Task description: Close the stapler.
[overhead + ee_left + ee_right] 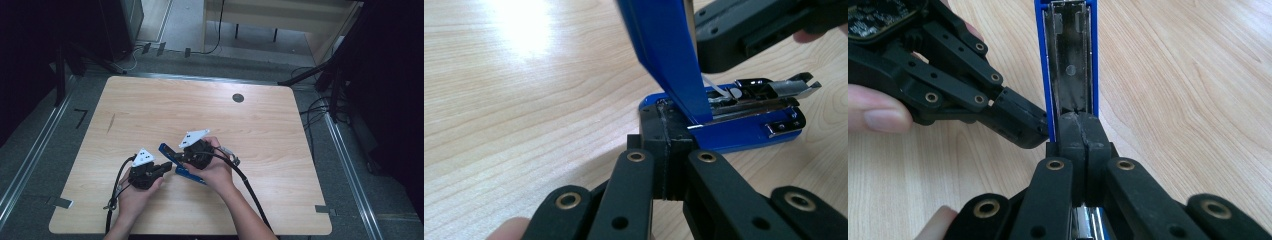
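A blue stapler (192,175) lies on the wooden table (260,130) with its lid (167,151) swung up. In the left gripper view the base (744,135) and metal magazine (764,95) lie flat while the lid (669,55) rises steeply. My left gripper (167,166) is shut with nothing between its jaws, its tips (669,130) pushed against the hinge end of the base. My right gripper (182,156) is also shut and empty, its tips (1079,130) resting against the inner channel of the raised lid (1068,50). The left gripper (1023,125) touches the stapler's side there.
A round cable hole (238,98) sits at the table's far right, and a dark streak (110,122) marks the left. Black cables (247,185) trail from both grippers toward the near edge. Metal floor rails (345,150) run beside the table.
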### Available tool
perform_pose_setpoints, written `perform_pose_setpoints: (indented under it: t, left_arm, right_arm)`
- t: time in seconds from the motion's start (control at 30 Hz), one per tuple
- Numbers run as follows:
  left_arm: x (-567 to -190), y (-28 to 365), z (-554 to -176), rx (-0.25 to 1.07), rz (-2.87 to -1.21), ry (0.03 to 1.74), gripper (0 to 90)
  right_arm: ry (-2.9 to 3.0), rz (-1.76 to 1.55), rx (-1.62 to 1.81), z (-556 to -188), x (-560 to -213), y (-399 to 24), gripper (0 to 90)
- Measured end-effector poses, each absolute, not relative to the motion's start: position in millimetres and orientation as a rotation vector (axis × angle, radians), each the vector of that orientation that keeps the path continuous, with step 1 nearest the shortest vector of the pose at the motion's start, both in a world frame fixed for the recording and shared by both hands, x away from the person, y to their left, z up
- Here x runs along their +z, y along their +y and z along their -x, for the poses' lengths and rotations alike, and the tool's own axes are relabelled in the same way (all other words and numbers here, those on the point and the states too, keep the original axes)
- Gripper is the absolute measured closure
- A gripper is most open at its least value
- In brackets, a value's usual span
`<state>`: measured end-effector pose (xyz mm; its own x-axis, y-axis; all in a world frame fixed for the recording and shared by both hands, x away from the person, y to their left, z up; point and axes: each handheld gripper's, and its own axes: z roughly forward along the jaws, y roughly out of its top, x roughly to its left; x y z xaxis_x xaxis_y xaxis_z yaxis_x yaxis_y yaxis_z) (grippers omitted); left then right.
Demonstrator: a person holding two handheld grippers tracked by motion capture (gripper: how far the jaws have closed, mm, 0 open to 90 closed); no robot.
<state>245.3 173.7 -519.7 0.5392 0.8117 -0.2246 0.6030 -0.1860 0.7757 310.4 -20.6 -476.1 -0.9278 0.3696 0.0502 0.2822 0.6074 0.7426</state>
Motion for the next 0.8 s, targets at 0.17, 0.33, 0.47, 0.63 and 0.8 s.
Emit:
perform_pose_setpoints:
  t: [0.17, 0.33, 0.47, 0.63, 0.8]
  left_arm:
    - [-524, 168, -243, 0.279, -1.905, 1.148, 90.0]
    - [-528, 160, -239, 0.263, -1.921, 1.131, 90.0]
    - [-528, 155, -237, 0.269, -1.933, 1.113, 90.0]
    - [-529, 147, -235, 0.269, -1.941, 1.079, 90.0]
    - [-531, 138, -234, 0.298, -1.968, 1.059, 90.0]
  right_arm:
    - [2.715, -0.556, 1.23, -309, -475, -24, 90.0]
    - [2.707, -0.564, 1.24, -308, -473, -28, 90.0]
    - [2.703, -0.572, 1.243, -306, -473, -31, 90.0]
    - [2.696, -0.577, 1.254, -305, -472, -35, 90.0]
    - [2.69, -0.58, 1.257, -304, -472, -38, 90.0]
